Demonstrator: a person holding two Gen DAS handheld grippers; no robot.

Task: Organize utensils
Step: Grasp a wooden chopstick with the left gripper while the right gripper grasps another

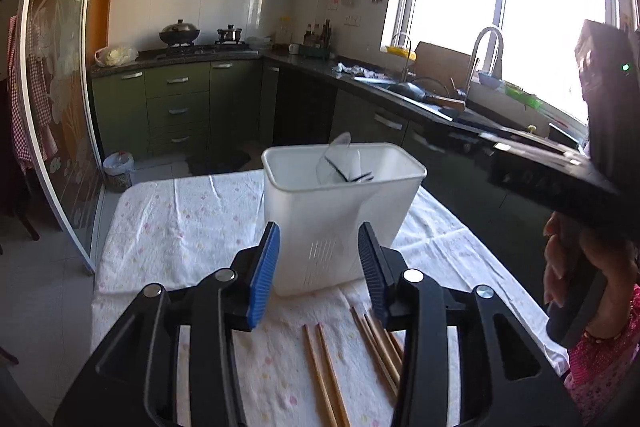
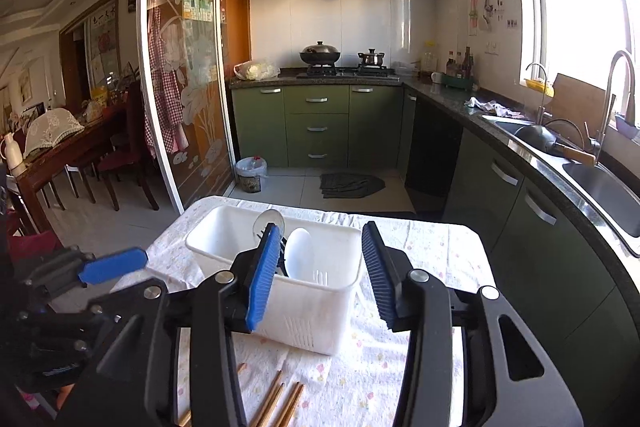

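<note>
- Both my left gripper (image 1: 318,271) and right gripper (image 2: 320,273) have jaws spread, holding nothing.
- Brown wooden chopsticks (image 1: 328,371) lie on the desk, cut off below.
- White plastic utensil basket (image 2: 304,303) holds a white spoon (image 2: 300,253), seen only from my right.

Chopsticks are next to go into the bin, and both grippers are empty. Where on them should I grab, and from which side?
The chopsticks lie flat on the floral cloth, just short of the white bin. Their near ends are hidden under the left gripper, so probably grip mid-shaft. Come straight down with the open jaws across the sticks: they are thin and low, so a side approach would likely only push them.
</note>
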